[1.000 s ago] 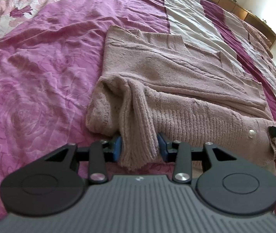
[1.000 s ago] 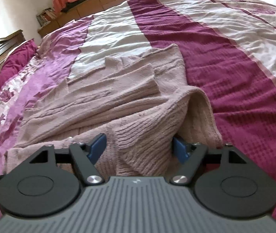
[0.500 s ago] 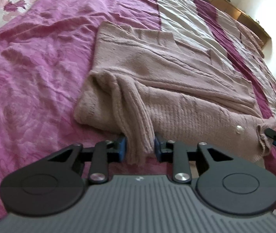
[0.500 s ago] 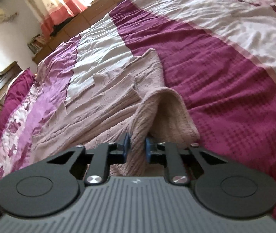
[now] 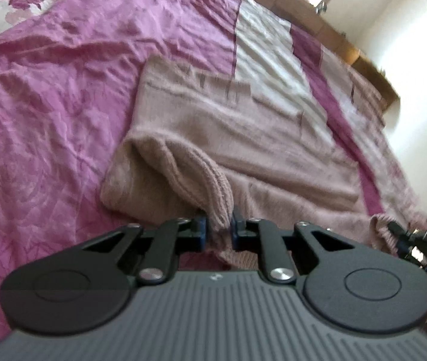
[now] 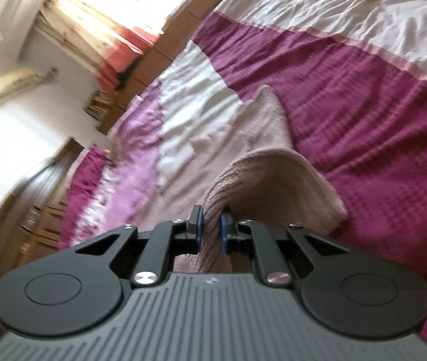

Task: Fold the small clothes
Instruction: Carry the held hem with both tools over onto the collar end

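Observation:
A dusty-pink knitted sweater (image 5: 258, 138) lies spread on the bed. My left gripper (image 5: 218, 230) is shut on a bunched fold of its near left hem, lifted off the cover. My right gripper (image 6: 210, 231) is shut on the sweater's (image 6: 261, 180) near right hem, which rises in a tent-shaped fold. The right gripper's tip also shows in the left wrist view (image 5: 405, 237) at the sweater's lower right corner. The sweater's far part lies flat.
The bed cover has pink (image 5: 48, 105), white and dark magenta (image 6: 378, 114) stripes. A wooden bed frame (image 5: 318, 27) runs along the far side. A curtained window (image 6: 99, 27), a wall air conditioner (image 6: 12, 85) and wooden furniture (image 6: 33, 210) stand beyond.
Both grippers closed on the sweater's near hem and have lifted and tilted, raising the hem off the bed. The views are now blurred with motion.

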Demonstrator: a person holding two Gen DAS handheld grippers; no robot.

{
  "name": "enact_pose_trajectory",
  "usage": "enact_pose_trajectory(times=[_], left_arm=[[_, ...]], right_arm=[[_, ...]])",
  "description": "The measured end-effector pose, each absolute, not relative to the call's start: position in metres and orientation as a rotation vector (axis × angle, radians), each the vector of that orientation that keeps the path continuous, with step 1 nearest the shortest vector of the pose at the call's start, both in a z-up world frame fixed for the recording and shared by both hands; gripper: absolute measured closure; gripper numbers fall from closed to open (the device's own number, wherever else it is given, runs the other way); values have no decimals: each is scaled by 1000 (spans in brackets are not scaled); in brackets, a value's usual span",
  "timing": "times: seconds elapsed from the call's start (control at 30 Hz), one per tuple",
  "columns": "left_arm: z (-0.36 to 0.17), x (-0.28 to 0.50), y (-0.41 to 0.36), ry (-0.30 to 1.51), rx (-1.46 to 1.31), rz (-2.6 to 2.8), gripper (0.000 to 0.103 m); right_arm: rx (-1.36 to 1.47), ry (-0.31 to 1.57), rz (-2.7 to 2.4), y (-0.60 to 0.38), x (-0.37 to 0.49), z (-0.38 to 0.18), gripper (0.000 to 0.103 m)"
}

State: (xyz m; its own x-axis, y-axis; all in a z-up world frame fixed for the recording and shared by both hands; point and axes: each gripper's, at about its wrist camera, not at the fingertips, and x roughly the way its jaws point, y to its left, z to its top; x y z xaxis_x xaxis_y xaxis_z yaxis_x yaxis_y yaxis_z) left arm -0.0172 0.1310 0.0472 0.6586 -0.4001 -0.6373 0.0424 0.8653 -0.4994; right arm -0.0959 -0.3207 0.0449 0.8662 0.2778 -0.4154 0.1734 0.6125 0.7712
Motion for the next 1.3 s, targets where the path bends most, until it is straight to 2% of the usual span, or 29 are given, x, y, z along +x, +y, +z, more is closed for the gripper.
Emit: enact_pose_trajectory(times=[0.27, 0.67, 0.9, 1.07, 1.1, 1.13, 1.23, 1.3], left_arm=[[85, -14, 143, 682, -559, -263, 87], [133, 42, 122, 507, -417, -234, 87], [104, 114, 105, 524, -356, -156, 87], [59, 144, 101, 622, -322, -87, 87], [51, 147, 101, 642, -312, -76, 87], [44, 148, 102, 657, -307, -68, 87], [30, 147, 105, 686, -306, -65, 87], [26, 145, 106, 689, -304, -69, 87]], right_arm=[[1022, 436, 156, -330, -86, 64, 91], [985, 279, 176, -341, -27, 101, 91], [929, 287, 53, -335, 31, 74, 91], [886, 405, -49, -330, 58, 31, 90], [867, 439, -69, -330, 59, 23, 89], [845, 472, -75, -329, 61, 18, 81], [761, 542, -47, -326, 59, 15, 74], [681, 589, -52, -323, 57, 27, 52]])
